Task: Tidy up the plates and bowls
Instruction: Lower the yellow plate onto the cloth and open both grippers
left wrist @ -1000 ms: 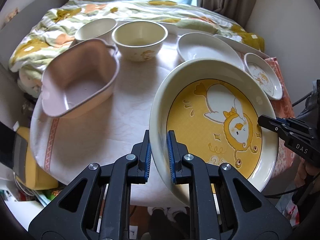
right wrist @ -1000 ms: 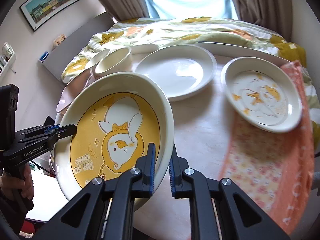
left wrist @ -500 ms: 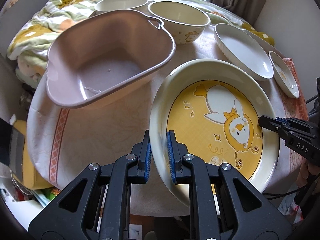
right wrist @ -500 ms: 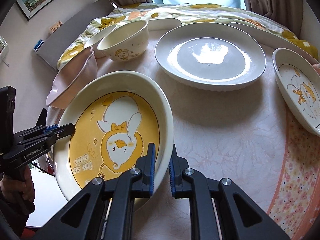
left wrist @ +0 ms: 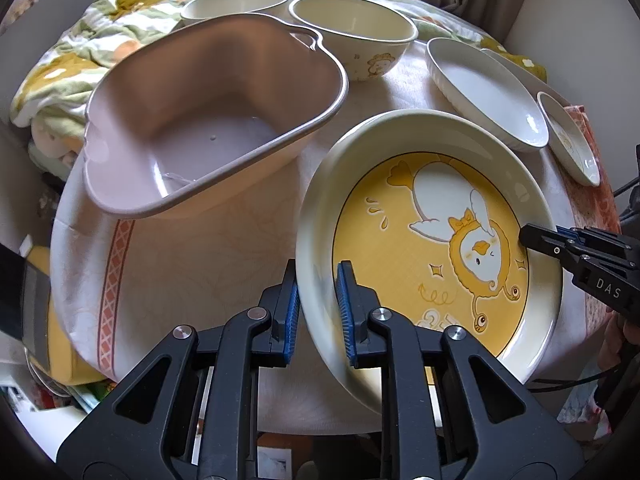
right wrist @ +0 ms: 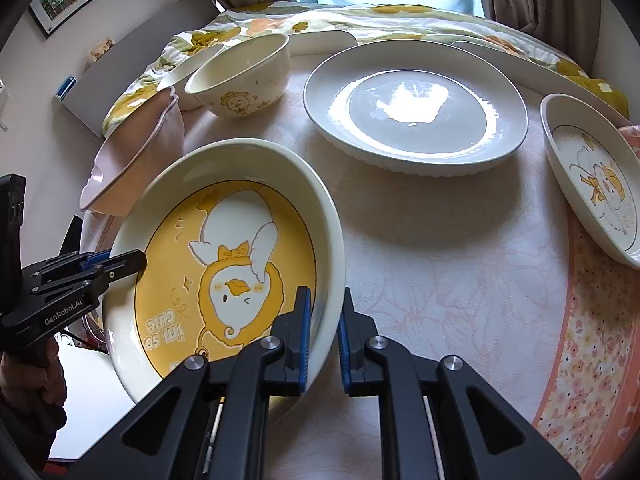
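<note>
At the near edge of the round cloth-covered table [right wrist: 440, 264], you held the cream-rimmed ceramic plate with a yellow duck picture [left wrist: 432, 240] between both grippers. Your left gripper [left wrist: 318, 312] had the plate's left rim between its blue pads; its jaws were opening, and a thin gap showed on either side of the rim. Your right gripper [right wrist: 323, 330] was clamped on the plate's right rim, with the pads pressed against it. The plate sat tilted, and I could not tell whether its underside touched the cloth.

Just left of the plate stood the pale pink plastic basin [left wrist: 208, 128]. Beyond it were 2 cream ceramic bowls [left wrist: 352, 36], touching each other. To the right of them lay the large plain white plate [right wrist: 416, 108], and at the far right the small white plate with a duck picture [right wrist: 596, 180], partly resting on the orange floral cloth [right wrist: 592, 360].
</note>
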The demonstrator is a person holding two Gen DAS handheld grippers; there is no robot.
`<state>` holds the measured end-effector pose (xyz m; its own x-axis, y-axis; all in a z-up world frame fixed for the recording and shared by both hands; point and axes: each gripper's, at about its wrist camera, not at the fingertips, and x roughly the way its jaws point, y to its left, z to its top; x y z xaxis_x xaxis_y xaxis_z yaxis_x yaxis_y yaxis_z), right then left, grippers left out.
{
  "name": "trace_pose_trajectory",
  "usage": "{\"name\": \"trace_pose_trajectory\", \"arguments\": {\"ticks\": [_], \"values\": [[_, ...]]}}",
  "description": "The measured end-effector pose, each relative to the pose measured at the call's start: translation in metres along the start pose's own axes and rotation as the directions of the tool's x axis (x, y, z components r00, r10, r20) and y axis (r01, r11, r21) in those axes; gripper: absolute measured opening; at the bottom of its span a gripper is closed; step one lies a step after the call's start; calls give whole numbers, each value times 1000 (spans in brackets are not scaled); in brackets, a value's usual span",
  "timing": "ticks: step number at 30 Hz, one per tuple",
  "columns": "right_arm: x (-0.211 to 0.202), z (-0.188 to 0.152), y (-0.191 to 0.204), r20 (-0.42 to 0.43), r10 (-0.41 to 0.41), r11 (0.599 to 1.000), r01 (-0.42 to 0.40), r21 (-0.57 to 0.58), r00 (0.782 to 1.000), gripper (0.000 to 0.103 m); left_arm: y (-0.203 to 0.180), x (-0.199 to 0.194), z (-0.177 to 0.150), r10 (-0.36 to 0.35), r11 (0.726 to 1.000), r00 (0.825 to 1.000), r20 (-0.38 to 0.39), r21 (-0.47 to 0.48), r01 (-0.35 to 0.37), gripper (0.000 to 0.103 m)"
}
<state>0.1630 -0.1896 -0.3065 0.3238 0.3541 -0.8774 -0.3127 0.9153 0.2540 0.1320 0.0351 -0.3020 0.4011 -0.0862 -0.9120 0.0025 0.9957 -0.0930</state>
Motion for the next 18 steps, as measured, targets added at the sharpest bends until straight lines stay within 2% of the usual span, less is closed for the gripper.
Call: {"name": "trace_pose_trajectory", "arguments": {"ticks": [1, 2, 3, 4, 5, 6, 8, 10, 11, 14, 18], "values": [[0, 0, -1, 1, 5, 1000, -5, 12, 1000, 12, -3, 1, 1, 20, 1000, 1000, -4, 16, -20, 20], [0, 0, -2, 1, 9, 1000, -9, 19, 1000, 11, -7, 1, 1, 45, 998, 999, -6, 31, -45, 29], [0, 0, -2, 1, 13, 1000, -13, 24, 1000, 11, -10, 1, 0, 72, 996, 997, -5, 46, -72, 51], [0, 0, -3, 2, 12, 1000, -12, 27, 1000, 12, -13, 0, 0, 96, 994, 995, 3, 59, -96, 65], [0, 0, -4, 6, 6, 1000, -7, 27, 1000, 12, -16, -3, 0, 116, 991, 993, 23, 66, -117, 90], [-1, 0, -3, 9, -1, 1000, 1, 24, 1000, 16, -18, -8, 0, 119, 990, 992, 49, 71, -122, 97], [-4, -1, -3, 20, -23, 1000, 22, 13, 1000, 38, -23, -15, 0, 117, 989, 990, 76, 85, -124, 99], [-7, -2, -4, 34, -55, 998, 55, 12, 998, 97, -28, -16, 0, 135, 984, 988, 70, 105, -142, 100], [-8, -3, -6, 41, -62, 998, 61, 18, 997, 102, -31, -18, 0, 141, 983, 988, 65, 111, -148, 100], [-24, -5, -9, 93, -77, 997, 75, 26, 993, 102, -35, -36, 2, 121, 985, 990, 74, 114, -129, 100], [-58, 0, -5, 128, -99, 995, 101, -5, 987, 102, -42, -81, 17, 87, 990, 988, 125, 99, -100, 100]]}}
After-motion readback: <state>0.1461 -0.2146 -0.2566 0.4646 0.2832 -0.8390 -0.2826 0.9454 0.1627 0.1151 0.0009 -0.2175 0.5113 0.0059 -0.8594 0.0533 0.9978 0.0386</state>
